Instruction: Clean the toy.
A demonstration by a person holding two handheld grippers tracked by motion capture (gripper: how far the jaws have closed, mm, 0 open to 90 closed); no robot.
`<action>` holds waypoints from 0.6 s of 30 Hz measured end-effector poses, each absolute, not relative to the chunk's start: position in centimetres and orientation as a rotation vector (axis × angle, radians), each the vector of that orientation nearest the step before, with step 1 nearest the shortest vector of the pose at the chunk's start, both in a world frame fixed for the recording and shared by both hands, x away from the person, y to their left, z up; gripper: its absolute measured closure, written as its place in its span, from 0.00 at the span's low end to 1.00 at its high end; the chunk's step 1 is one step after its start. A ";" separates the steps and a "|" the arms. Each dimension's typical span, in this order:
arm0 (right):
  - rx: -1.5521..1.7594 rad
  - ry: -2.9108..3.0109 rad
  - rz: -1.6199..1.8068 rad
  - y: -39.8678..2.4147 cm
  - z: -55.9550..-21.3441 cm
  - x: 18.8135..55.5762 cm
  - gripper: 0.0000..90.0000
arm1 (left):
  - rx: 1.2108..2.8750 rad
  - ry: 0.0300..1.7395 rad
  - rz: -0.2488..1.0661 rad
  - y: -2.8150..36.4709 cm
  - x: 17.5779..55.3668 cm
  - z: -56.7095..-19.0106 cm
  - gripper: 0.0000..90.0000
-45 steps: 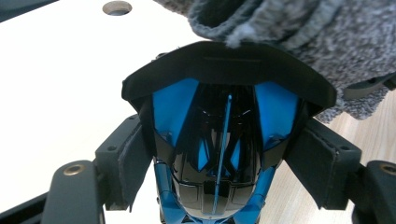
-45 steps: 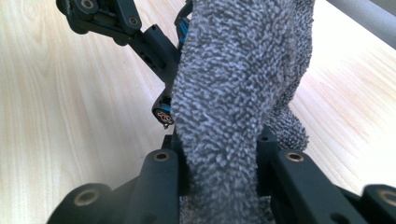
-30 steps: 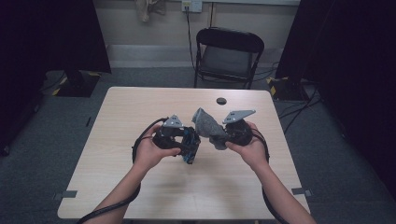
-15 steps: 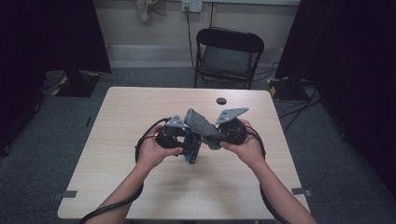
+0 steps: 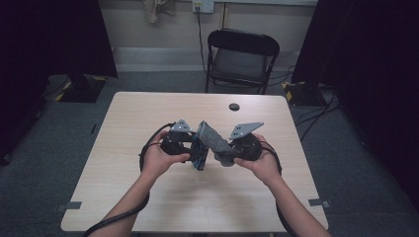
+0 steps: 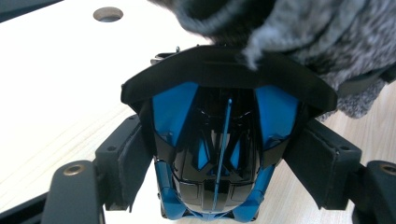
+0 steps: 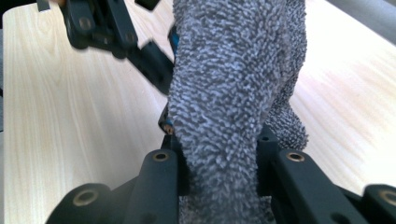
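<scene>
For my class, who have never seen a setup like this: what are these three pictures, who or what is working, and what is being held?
No robot works here: a person at a wooden table holds a hand-operated gripper in each hand. The high view looks down from above the person. There the left gripper and right gripper meet over the table. The other two pictures come from cameras riding on the grippers, looking along their black jaws. The left gripper view shows a glossy black and blue toy car held between its jaws. The right gripper view shows jaws shut on a grey fluffy cloth, which touches the car's top, perhaps to wipe it. A small round hole sits near the table's far edge.
</scene>
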State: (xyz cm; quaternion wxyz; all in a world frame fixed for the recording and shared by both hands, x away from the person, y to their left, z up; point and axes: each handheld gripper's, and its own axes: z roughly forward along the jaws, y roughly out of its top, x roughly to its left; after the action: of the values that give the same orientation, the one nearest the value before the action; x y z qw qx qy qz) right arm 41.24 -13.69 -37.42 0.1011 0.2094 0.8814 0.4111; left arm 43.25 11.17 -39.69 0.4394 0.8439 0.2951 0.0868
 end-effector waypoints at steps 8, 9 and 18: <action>0.717 2.577 1.247 -15.0 -38.5 41.5 0.78 | 2.087 0.723 0.198 11.5 43.0 -39.2 0.28; 0.717 2.577 1.247 -15.0 -38.5 41.5 0.78 | 2.087 0.723 0.198 11.5 43.0 -39.2 0.28; 0.833 2.479 1.221 -15.9 -37.0 43.3 0.78 | 2.086 0.660 0.146 10.0 42.1 -39.0 0.28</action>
State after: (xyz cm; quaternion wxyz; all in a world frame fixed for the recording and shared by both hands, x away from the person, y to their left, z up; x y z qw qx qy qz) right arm 43.34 -15.88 -36.97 0.1275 0.2862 0.8520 0.4195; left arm 42.11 9.98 -39.02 0.4567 0.8464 0.2676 0.0591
